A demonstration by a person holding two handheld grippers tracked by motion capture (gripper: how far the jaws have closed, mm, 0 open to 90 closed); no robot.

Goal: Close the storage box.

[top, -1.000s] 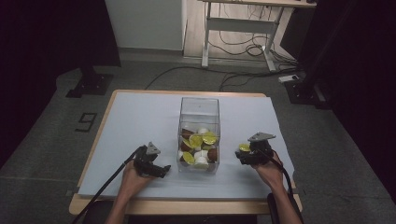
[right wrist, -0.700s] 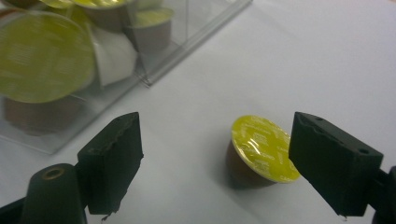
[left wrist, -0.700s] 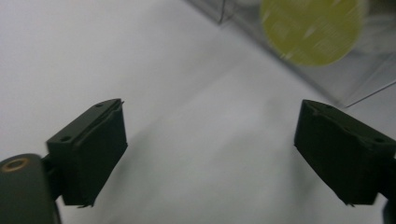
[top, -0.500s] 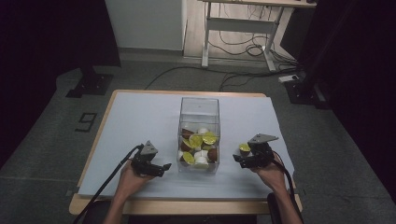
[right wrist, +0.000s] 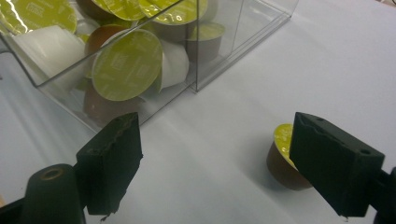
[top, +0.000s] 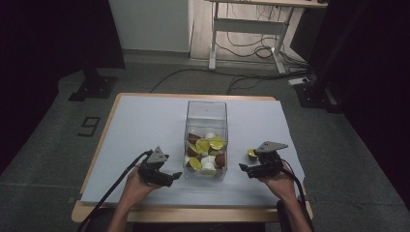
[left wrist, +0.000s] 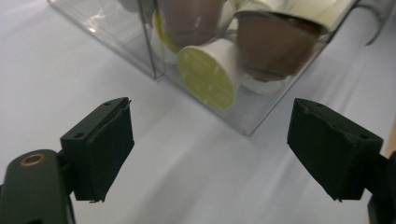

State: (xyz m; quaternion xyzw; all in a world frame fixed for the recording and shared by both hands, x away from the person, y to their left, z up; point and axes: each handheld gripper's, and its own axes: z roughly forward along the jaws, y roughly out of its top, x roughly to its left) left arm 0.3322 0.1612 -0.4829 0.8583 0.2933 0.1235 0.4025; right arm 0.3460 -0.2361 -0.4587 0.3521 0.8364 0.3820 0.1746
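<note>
**Both hands lifted clear, one capsule still out of the box**

Since the earlier frame both hands have drawn slightly back toward the near edge, and the left hand-held gripper (top: 175, 177) has just narrowed a little with nothing between its jaws. The lone coffee capsule (right wrist: 281, 158), brown-bodied with a yellow-green foil lid, lies tilted on the surface at about 3 o'clock of the clear plastic box (top: 206, 112), well apart from its wall. In the high view it shows just beyond the right hand-held gripper (top: 243, 168), at that gripper's 1 o'clock. That gripper is released, its pads wide and empty; in the right gripper view the capsule sits partly behind the right-hand jaw, not between the two.

The box holds a heap of capsules (top: 205, 152), brown, white and foil-topped, in its near half. The left hand-held gripper is likewise released, aimed at the box's near corner from about 8 o'clock.

To do the pick well, I judge the right hand should swing toward the capsule until it is centred between the pads, then close across the body below the lid rim. The pale blue surface (top: 145, 125) is bare around it.
</note>
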